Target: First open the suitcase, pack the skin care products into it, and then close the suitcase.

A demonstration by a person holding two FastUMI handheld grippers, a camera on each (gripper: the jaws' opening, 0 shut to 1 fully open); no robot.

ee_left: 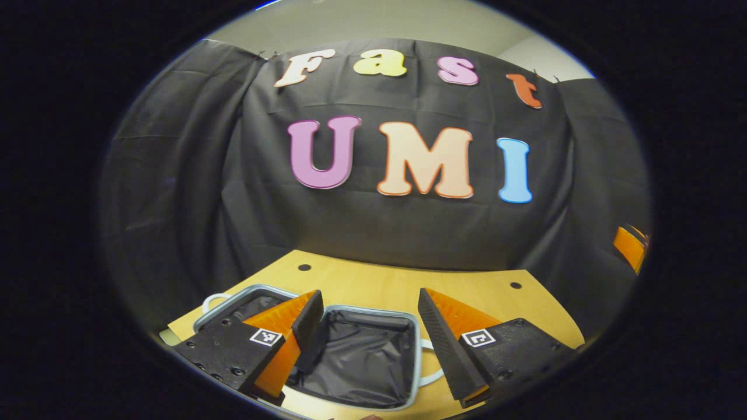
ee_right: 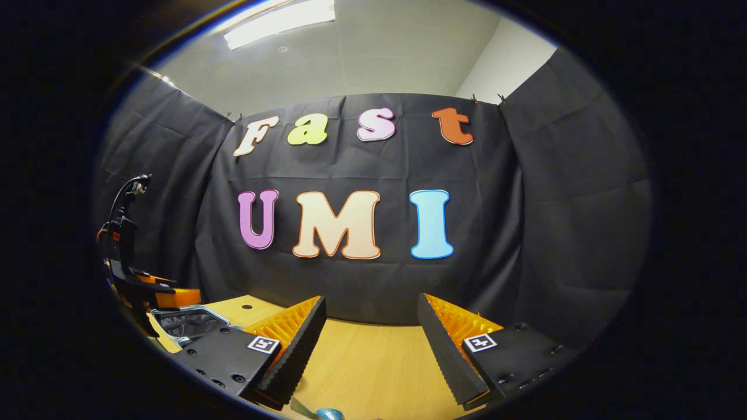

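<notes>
Suitcase (ee_left: 373, 356) lies open beyond our left gripper (ee_left: 370, 332), both grippers' fingers apart and empty, so next we grab a product.

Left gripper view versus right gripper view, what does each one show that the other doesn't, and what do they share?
Left gripper view: the open suitcase seen from above, its dark lining bare, a white handle at its side, lying under the open left hand-held gripper.

Right gripper view: a ceiling light, a small blue item at the bottom edge that is too cut off to identify, and the open right hand-held gripper over bare wood.

Both: the wooden table, with the suitcase at the right view's left edge.
</notes>
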